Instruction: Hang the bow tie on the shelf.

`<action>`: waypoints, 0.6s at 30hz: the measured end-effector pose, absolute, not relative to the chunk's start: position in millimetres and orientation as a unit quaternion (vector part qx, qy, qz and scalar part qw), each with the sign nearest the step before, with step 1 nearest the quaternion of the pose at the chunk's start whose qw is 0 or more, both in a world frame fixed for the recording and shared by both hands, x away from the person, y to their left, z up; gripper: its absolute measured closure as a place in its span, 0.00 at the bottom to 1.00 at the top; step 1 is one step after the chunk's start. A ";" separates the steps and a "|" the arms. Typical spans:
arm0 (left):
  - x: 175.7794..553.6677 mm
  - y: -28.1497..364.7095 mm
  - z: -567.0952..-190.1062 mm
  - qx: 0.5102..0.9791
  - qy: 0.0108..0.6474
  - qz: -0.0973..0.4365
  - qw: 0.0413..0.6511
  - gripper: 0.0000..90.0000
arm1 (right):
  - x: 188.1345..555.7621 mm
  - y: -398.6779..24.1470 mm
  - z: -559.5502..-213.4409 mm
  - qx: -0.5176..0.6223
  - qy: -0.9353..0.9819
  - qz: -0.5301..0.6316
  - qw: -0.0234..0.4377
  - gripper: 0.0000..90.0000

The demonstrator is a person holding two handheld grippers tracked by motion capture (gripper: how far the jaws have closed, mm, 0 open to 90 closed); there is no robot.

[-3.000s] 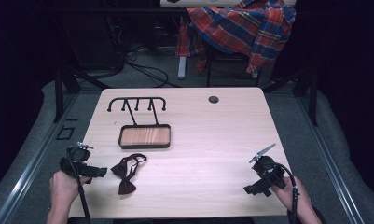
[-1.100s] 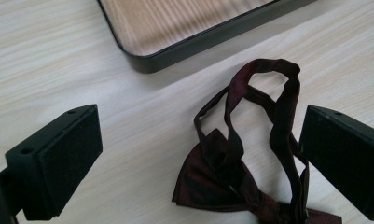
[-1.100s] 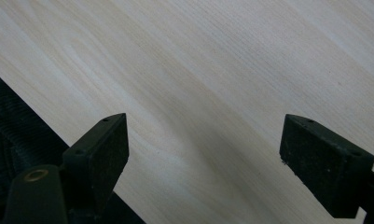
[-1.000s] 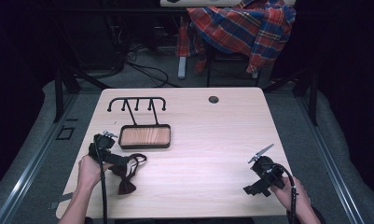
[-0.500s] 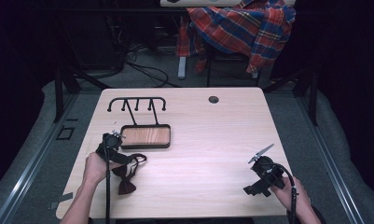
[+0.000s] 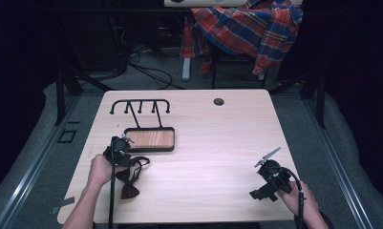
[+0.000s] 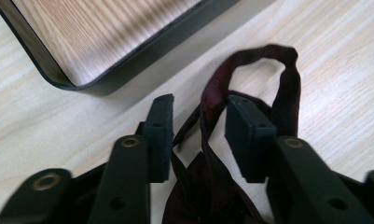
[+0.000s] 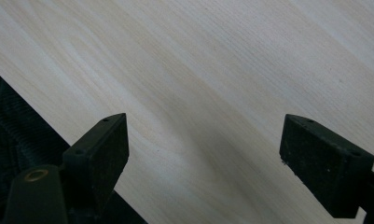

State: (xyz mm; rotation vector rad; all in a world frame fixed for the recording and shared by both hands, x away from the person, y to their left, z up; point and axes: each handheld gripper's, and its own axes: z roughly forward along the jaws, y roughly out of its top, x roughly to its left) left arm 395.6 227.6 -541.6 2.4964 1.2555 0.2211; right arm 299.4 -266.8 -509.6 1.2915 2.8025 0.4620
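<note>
A dark maroon bow tie [image 6: 130, 177] with a looped strap lies on the table at the left, just in front of a black-rimmed wooden tray [image 6: 150, 140]. My left gripper [image 6: 118, 151] hovers right over the tie. In the left gripper view the strap [image 7: 216, 91] runs up between the two jaws, which stand partly apart around it; my left gripper [image 7: 197, 126] is open. My right gripper [image 6: 262, 177] rests near the table's front right, and in the right gripper view my right gripper [image 8: 203, 154] is wide open over bare wood.
A black rack with several hooks [image 6: 140, 106] rises from the tray's far side. A cable hole [image 6: 218, 101] sits at the table's back. A plaid shirt [image 6: 249, 26] hangs over a chair behind the table. The table edge [image 8: 45, 116] runs close to my right gripper.
My left gripper has moved from the table's left front edge in to the bow tie, beside the tray. The right gripper has stayed put.
</note>
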 end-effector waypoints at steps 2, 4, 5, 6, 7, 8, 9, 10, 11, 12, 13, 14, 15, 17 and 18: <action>395.8 227.8 -542.2 0.880 0.440 0.075 0.164 0.74 | 299.0 -266.8 -510.1 0.415 0.897 0.151 0.013 0.17; 395.5 227.6 -542.8 0.880 0.439 0.076 0.162 0.78 | 298.7 -267.2 -509.2 0.415 0.898 0.147 0.010 0.17; 395.2 227.5 -542.6 0.881 0.439 0.076 0.160 0.81 | 298.5 -267.2 -509.1 0.415 0.898 0.147 0.010 0.17; 394.9 227.6 -542.4 0.882 0.438 0.078 0.159 0.86 | 298.1 -267.5 -509.6 0.415 0.897 0.151 0.009 0.17; 394.9 227.6 -542.4 0.882 0.438 0.078 0.159 0.88 | 298.1 -267.5 -509.6 0.415 0.897 0.151 0.009 0.17; 394.2 227.1 -543.0 0.883 0.437 0.078 0.153 0.91 | 297.9 -268.1 -509.5 0.415 0.897 0.149 0.009 0.17; 394.2 227.1 -543.0 0.883 0.437 0.078 0.153 0.93 | 297.9 -268.1 -509.5 0.415 0.897 0.149 0.009 0.17; 393.8 226.1 -543.9 0.885 0.435 0.081 0.146 0.93 | 298.1 -268.6 -509.3 0.414 0.898 0.147 0.010 0.17; 393.6 225.5 -544.4 0.888 0.430 0.083 0.138 0.95 | 297.5 -268.5 -509.6 0.419 0.895 0.152 0.014 0.17; 393.4 224.8 -545.1 0.889 0.429 0.083 0.136 0.95 | 297.9 -268.8 -509.4 0.417 0.896 0.150 0.012 0.17; 393.5 224.3 -545.2 0.890 0.428 0.083 0.133 0.95 | 297.8 -268.7 -509.7 0.418 0.896 0.151 0.013 0.17; 393.6 224.0 -545.0 0.891 0.428 0.082 0.131 0.95 | 298.4 -268.8 -509.7 0.414 0.898 0.148 0.011 0.17; 393.7 224.0 -544.7 0.891 0.427 0.083 0.130 0.95 | 298.4 -268.6 -509.5 0.415 0.898 0.146 0.010 0.17; 394.3 223.9 -544.4 0.889 0.432 0.080 0.129 0.91 | 297.4 -268.6 -510.3 0.417 0.896 0.152 0.013 0.17; 394.3 223.9 -544.4 0.889 0.432 0.080 0.129 0.89 | 297.4 -268.6 -510.3 0.417 0.896 0.152 0.013 0.17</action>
